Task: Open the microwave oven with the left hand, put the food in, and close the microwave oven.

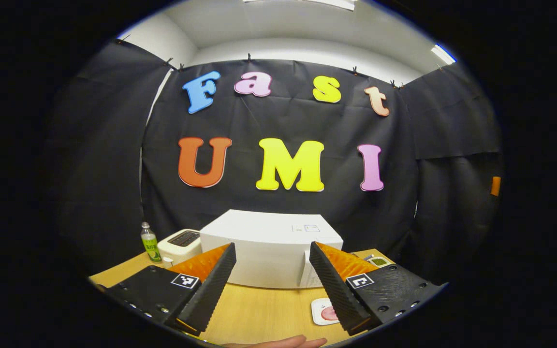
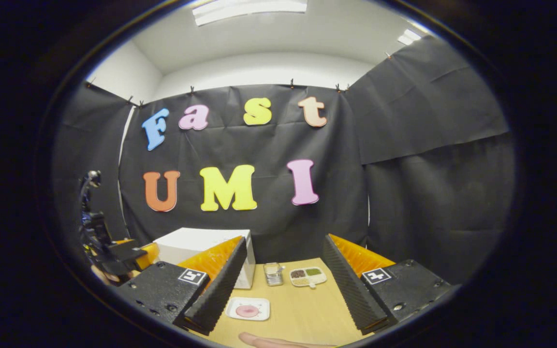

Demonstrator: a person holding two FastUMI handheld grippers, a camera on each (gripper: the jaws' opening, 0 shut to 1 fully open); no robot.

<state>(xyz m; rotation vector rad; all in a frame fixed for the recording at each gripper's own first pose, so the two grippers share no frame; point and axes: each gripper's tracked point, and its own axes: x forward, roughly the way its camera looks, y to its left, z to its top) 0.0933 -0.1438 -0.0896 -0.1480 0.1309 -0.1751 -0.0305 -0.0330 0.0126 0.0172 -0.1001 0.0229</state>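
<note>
A white microwave oven (image 1: 269, 251) stands on the wooden table with its door closed; its corner appears in the right gripper view too (image 2: 196, 246). The food is a pink piece on a small white plate (image 2: 248, 309), lying on the table in front of the oven's right end and seen in the left gripper view as well (image 1: 325, 311). My left gripper (image 1: 272, 280) is open, held above the table and facing the oven front with nothing between its fingers. My right gripper (image 2: 283, 285) is open too, to the right of the oven, above the plate. The other gripper (image 2: 114, 256) and its hand show at the far left.
A white toaster (image 1: 180, 245) and a green bottle (image 1: 150, 243) stand left of the oven. A small clear container (image 2: 273, 273) and a divided tray of seasonings (image 2: 308, 276) lie behind the plate. A hand (image 1: 278, 343) rests at the table's near edge.
</note>
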